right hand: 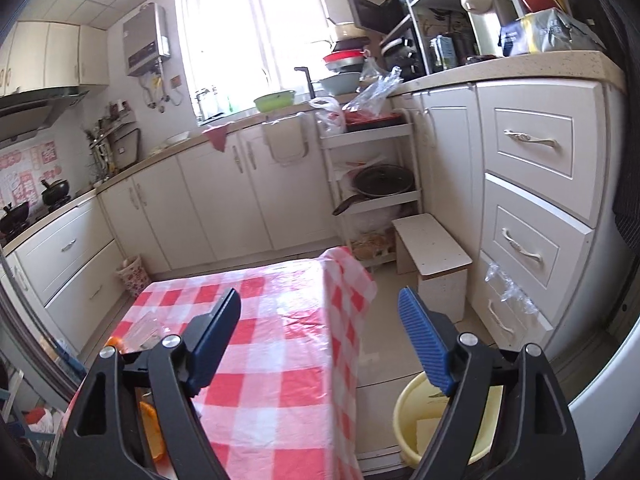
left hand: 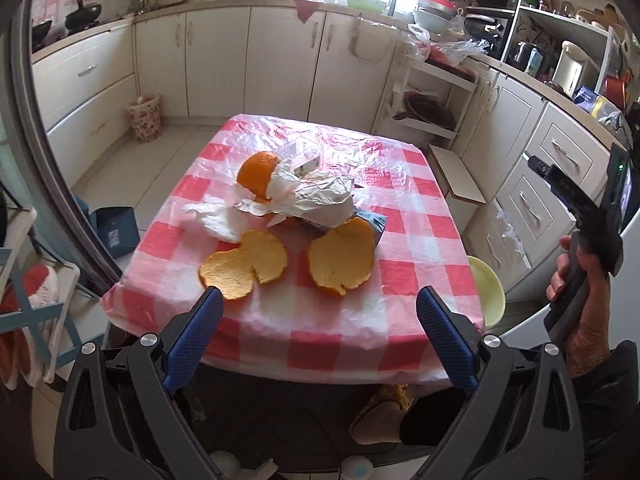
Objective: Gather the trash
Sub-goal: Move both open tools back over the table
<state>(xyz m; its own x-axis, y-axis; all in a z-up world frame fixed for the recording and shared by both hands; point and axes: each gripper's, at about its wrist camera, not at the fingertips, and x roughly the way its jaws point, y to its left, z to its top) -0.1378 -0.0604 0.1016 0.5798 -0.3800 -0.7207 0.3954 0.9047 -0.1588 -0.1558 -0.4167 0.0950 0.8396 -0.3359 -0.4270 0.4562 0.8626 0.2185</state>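
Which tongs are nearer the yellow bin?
Right. The right tongs hang open almost over the bin, beside the table. The left tongs are open over the table's near edge, facing the peels.

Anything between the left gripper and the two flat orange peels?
No. In the left wrist view, only bare checkered tablecloth separates the open left gripper from the orange peels.

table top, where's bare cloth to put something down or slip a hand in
Free: the far strip of the checked tablecloth beyond the plastic wrapper, the right side toward the yellow bucket, and the near edge before the left gripper. Crowded: the middle, where orange peels, crumpled paper and a half orange bunch together.
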